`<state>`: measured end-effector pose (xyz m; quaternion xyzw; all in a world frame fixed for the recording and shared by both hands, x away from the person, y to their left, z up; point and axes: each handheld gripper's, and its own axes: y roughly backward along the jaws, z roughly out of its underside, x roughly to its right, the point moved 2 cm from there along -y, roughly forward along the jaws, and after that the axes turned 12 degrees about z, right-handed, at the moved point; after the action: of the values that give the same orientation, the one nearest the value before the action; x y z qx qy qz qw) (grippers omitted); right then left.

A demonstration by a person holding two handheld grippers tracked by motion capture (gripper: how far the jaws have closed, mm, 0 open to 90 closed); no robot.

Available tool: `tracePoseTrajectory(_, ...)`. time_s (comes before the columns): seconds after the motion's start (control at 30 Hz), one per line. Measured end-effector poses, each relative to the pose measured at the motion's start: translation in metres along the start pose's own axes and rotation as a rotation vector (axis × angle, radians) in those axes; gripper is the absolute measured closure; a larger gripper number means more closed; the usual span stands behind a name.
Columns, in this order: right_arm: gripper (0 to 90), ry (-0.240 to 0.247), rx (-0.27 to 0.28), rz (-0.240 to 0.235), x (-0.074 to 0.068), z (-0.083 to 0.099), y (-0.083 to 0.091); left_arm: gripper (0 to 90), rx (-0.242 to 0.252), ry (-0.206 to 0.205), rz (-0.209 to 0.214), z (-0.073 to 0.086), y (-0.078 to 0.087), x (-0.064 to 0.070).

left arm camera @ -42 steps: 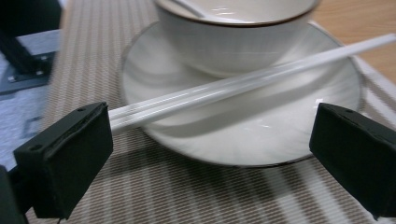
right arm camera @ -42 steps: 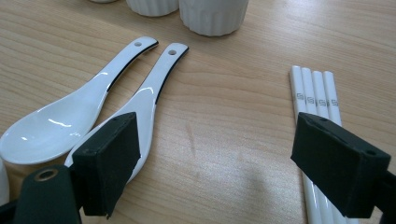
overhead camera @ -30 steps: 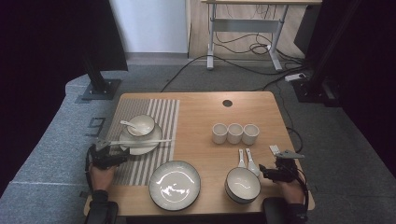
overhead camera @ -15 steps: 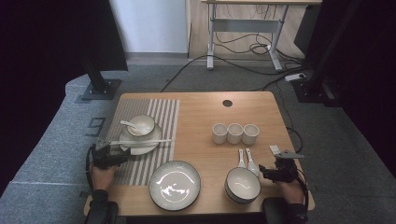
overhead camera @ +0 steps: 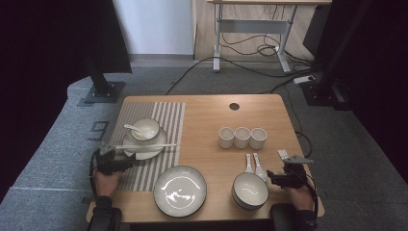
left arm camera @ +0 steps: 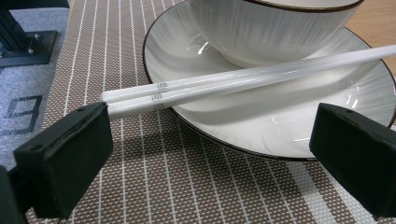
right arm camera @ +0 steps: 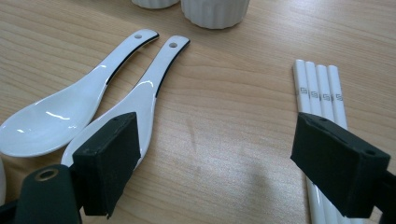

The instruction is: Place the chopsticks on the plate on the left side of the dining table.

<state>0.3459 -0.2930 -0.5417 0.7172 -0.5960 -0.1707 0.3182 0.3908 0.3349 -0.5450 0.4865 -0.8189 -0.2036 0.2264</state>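
The left tool [overhead camera: 129, 162] rests at the near left of the wooden tabletop [overhead camera: 207, 120], over the brown striped woven placemat [overhead camera: 171, 120], its jaws spread wide and gripping nothing. In the left gripper view, a pair of long white chopsticks [left arm camera: 243, 84] lies across the shallow white dark-rimmed saucer [left arm camera: 280, 135], just beyond the jaws; the chopstick ends jut past the saucer's rim, close to one jaw, though I cannot tell whether they touch it. A ribbed white bowl [left arm camera: 271, 23] sits on the saucer behind the chopsticks.

The right tool [overhead camera: 274, 178] lies at the near right edge, also released, with both jaws wide apart. In the right gripper view, two glossy white ceramic soup spoons with dark edges [right arm camera: 116, 98] lie side by side near one jaw, and a set of four white chopsticks [right arm camera: 317, 88] lies flat on the wood by the other jaw.
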Motion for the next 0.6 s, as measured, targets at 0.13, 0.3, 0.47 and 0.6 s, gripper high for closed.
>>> tracePoseTrajectory(0.13, 15.1, 0.001, 0.000, -0.001, 0.0000, 0.0000, 0.0000, 0.0, 0.009, 0.019, -0.004, 0.0004, 0.0000, -0.0031)
tracePoseTrajectory(0.3, 15.2, 0.001, -0.001, -0.001, 0.0000, 0.0002, -0.0003, 0.0, 0.000, 0.018, 0.000, 0.0003, -0.0024, -0.0036)
tracePoseTrajectory(0.47, 15.2, 0.002, -0.002, -0.002, -0.0003, 0.0002, -0.0004, 0.0, 0.000, 0.020, 0.003, 0.0002, -0.0032, -0.0038)
tracePoseTrajectory(0.6, 15.2, 0.003, -0.004, -0.002, -0.0004, 0.0003, -0.0006, 0.0, -0.002, 0.019, 0.007, 0.0001, -0.0040, -0.0039)
